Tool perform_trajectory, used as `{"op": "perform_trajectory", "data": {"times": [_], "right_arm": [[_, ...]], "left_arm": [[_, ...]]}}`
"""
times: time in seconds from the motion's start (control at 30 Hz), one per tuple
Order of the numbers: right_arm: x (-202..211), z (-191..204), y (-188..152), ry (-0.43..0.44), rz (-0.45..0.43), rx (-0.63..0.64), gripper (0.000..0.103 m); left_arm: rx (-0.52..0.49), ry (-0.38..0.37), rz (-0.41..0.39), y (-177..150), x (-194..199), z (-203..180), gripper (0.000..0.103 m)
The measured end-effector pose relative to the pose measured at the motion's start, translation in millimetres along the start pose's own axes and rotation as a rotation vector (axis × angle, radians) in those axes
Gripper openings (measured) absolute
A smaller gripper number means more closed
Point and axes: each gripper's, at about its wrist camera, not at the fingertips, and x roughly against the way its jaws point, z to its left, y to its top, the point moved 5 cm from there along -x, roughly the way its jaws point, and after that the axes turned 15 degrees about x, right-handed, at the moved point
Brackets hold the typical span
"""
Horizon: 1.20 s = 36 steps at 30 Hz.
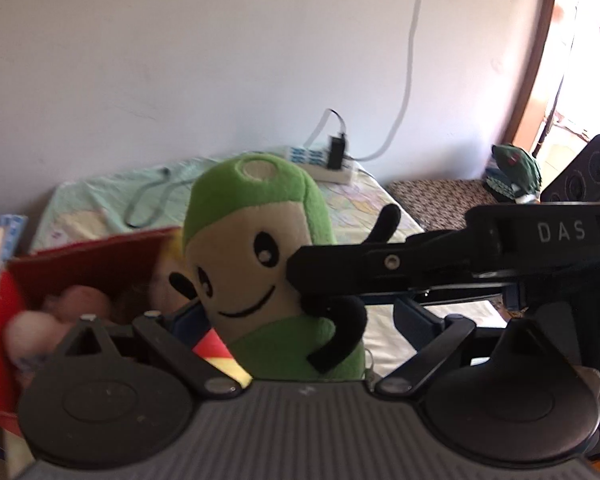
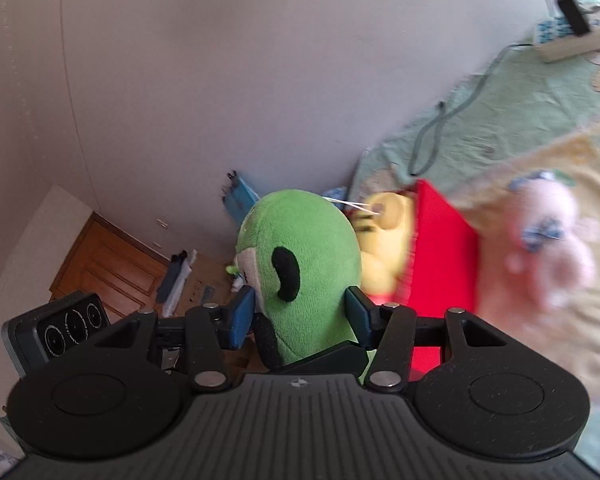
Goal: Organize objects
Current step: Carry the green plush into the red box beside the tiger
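Green plush toy [image 2: 306, 268] pinched between the right gripper [image 2: 300, 318]'s blue pads, held above the bed beside the red box [image 2: 440, 240].

From the left wrist view, the smiling toy stands upright in front of the left gripper [image 1: 296, 320], whose fingers sit wide apart on either side of it; whether they touch it cannot be told. A yellow plush [image 2: 384, 236] lies in the box, a pink plush [image 2: 548, 248] on the bedsheet [image 2: 540, 92] beside it.
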Motion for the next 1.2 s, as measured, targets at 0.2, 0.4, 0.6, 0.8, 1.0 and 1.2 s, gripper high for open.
{"op": "perform_trajectory", "data": {"times": [0.2, 0.4, 0.6, 0.8, 1.0, 1.2], "right_arm": [[-59, 20, -2, -0.042, -0.032, -0.004, 0.055], [-99, 19, -10, -0.121, -0.029, -0.024, 0.055], [-118, 4, -20, -0.219, -0.021, -0.062, 0.054], [-127, -8, -30, -0.284, -0.002, -0.079, 0.054], [-132, -13, -35, -0.333, 0.025, -0.078, 0.052], [-137, -18, -36, -0.343, 0.046, -0.079, 0.051]], "left_arm": [[-0.002, -0.011, 0.01, 13, 5, 66, 0.095], [0.018, -0.049, 0.076, 15, -14, 115, 0.095], [0.031, -0.071, 0.145, 13, -43, 137, 0.098], [0.024, -0.064, 0.196, 1, -65, 145, 0.097], [0.03, -0.044, 0.228, -6, -77, 146, 0.097], [0.029, 0.024, 0.244, -9, -84, 143, 0.098]]}}
